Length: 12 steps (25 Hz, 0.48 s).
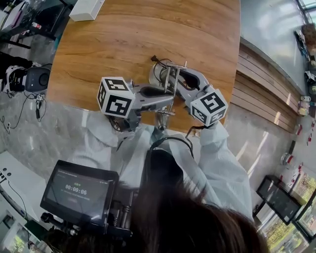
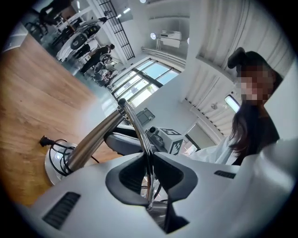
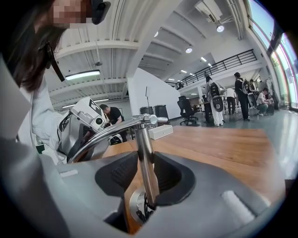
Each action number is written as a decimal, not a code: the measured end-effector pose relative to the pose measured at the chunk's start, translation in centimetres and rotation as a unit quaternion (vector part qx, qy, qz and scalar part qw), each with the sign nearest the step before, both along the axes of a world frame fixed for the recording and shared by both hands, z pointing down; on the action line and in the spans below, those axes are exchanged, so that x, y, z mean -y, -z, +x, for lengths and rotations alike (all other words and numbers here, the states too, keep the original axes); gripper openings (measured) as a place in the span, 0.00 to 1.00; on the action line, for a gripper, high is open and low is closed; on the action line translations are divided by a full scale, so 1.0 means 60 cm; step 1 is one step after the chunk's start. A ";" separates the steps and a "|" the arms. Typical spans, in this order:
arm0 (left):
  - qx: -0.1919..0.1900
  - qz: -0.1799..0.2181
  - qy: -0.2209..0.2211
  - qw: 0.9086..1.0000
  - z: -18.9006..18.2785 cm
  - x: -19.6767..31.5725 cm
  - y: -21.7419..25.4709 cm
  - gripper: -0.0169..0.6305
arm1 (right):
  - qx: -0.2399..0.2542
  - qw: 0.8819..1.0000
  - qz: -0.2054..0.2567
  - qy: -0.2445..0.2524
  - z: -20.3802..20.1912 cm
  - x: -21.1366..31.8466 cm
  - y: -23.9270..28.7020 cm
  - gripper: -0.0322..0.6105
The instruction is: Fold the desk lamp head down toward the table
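The desk lamp [image 1: 170, 81] stands at the near edge of the worktop [image 1: 148, 29]. The right tongs [image 3: 145, 172] pinch its upright post [image 3: 141, 144] just above the round base [image 2: 53, 163], and the left tongs [image 2: 149, 157] are pressed onto the thin upper arm [image 2: 132, 122]; the head itself I cannot make out. The polished arm could slip through the left pads during the fold, or the light base could tip or skid off the near edge if the right grip slackens. The power cord [image 2: 46, 141] coiled at the base could snag, while the white box [image 1: 86, 9] at the far edge lies well clear.
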<state>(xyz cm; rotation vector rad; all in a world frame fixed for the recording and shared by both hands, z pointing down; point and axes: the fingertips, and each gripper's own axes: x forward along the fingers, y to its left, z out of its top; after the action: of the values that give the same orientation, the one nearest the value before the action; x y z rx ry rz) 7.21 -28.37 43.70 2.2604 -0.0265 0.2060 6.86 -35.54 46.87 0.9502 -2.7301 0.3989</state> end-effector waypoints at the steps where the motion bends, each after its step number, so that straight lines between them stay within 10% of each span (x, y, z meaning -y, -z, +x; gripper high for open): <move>1: 0.005 0.017 -0.001 1.000 0.000 0.000 -0.004 0.10 | 0.000 1.000 0.000 0.000 0.000 -0.001 0.001 0.22; 12: 0.023 0.157 -0.027 0.987 0.007 0.003 -0.029 0.11 | -0.003 1.000 0.000 0.000 0.006 -0.010 0.006 0.22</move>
<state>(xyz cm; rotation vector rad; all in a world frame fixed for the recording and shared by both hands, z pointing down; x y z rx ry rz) 7.66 -28.57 45.42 2.5717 -0.0225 0.3020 7.22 -34.97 46.48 0.9508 -2.7254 0.3947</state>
